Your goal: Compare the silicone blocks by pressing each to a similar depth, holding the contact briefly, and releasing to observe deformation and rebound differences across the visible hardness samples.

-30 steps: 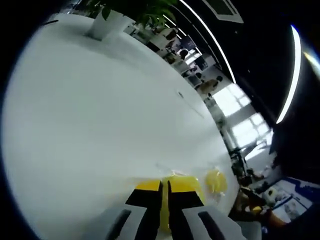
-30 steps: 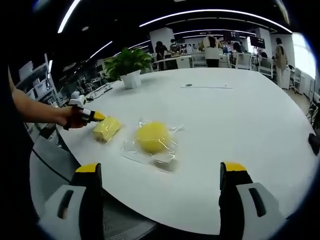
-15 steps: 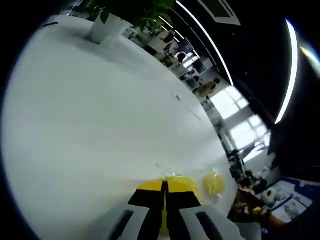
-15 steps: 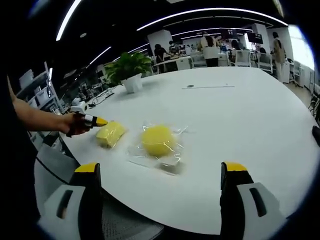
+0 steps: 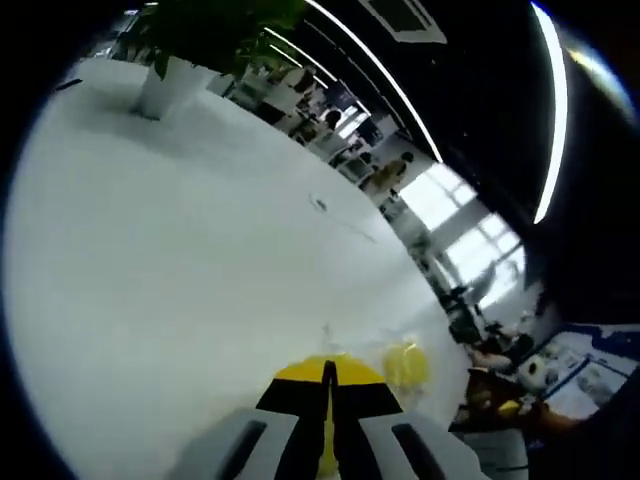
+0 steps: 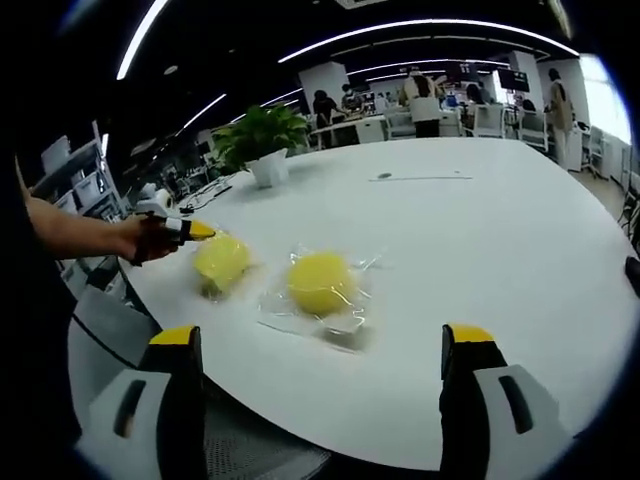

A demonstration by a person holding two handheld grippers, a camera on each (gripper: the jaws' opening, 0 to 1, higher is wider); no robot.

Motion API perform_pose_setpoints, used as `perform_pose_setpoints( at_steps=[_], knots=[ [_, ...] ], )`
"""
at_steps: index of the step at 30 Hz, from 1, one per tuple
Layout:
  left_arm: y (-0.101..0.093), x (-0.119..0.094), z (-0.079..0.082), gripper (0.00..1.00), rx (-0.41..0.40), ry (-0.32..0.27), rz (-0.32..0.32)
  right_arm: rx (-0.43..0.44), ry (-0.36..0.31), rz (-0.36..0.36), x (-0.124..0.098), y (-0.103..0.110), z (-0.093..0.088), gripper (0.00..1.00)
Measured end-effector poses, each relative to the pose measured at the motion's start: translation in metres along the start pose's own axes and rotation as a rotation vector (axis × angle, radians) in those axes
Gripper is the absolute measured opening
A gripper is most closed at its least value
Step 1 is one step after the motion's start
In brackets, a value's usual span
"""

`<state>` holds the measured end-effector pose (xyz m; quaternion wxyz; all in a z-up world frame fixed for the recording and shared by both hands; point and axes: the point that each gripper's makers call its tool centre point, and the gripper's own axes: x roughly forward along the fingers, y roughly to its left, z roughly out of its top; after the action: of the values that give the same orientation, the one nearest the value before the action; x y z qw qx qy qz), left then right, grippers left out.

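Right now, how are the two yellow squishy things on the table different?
The left block is being poked by the shut left gripper; the round block has nothing touching it.

The round block sits on a crinkly clear wrapper; whether the left block has one is too hard to tell.

The left block lies near the table edge; the round block lies further in.

Both are yellow.
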<state>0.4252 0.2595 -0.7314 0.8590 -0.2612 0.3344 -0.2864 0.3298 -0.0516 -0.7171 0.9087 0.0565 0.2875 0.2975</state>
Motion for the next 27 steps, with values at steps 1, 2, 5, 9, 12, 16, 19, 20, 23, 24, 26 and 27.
perform_pose_setpoints(
  at_steps=[1,2,5,9,12,16,19,20,23,24,26,27],
  knots=[
    [-0.002,-0.001,-0.001,0.0,0.017,0.009,-0.005,-0.001,0.0,0.001,-0.001,0.0,0.0,0.93],
    [-0.004,-0.001,-0.001,0.0,0.038,0.009,-0.002,-0.004,0.0,0.004,-0.001,0.001,0.0,0.93],
    [-0.009,-0.005,0.004,0.0,0.069,0.002,-0.002,-0.003,0.007,0.007,-0.003,0.0,0.0,0.92],
    [-0.013,-0.01,0.018,0.0,0.128,-0.037,0.006,0.009,-0.006,0.01,-0.005,0.0,0.003,0.92],
    [-0.015,-0.012,0.031,0.0,0.144,-0.064,0.004,-0.008,-0.008,0.014,-0.005,0.001,0.005,0.91],
    [-0.023,-0.014,0.042,0.0,0.159,-0.083,-0.013,-0.028,-0.002,0.016,-0.006,0.002,0.006,0.93],
    [-0.032,-0.014,0.047,0.0,0.224,-0.085,-0.028,-0.039,-0.005,0.004,-0.006,0.001,0.009,0.96],
    [-0.034,-0.015,0.048,0.0,0.232,-0.084,-0.031,-0.037,-0.006,0.004,-0.006,0.001,0.01,0.96],
    [-0.042,-0.019,0.056,0.0,0.317,-0.085,-0.036,-0.052,-0.019,-0.009,-0.007,-0.001,0.013,0.96],
    [-0.044,-0.02,0.059,0.0,0.326,-0.09,-0.035,-0.054,-0.024,-0.009,-0.007,0.0,0.015,0.96],
    [-0.049,-0.027,0.067,0.0,0.34,-0.113,-0.04,-0.066,-0.033,0.007,-0.006,0.001,0.018,0.96],
    [-0.05,-0.028,0.069,0.0,0.342,-0.118,-0.039,-0.069,-0.032,0.009,-0.006,0.002,0.019,0.96]
  ],
)
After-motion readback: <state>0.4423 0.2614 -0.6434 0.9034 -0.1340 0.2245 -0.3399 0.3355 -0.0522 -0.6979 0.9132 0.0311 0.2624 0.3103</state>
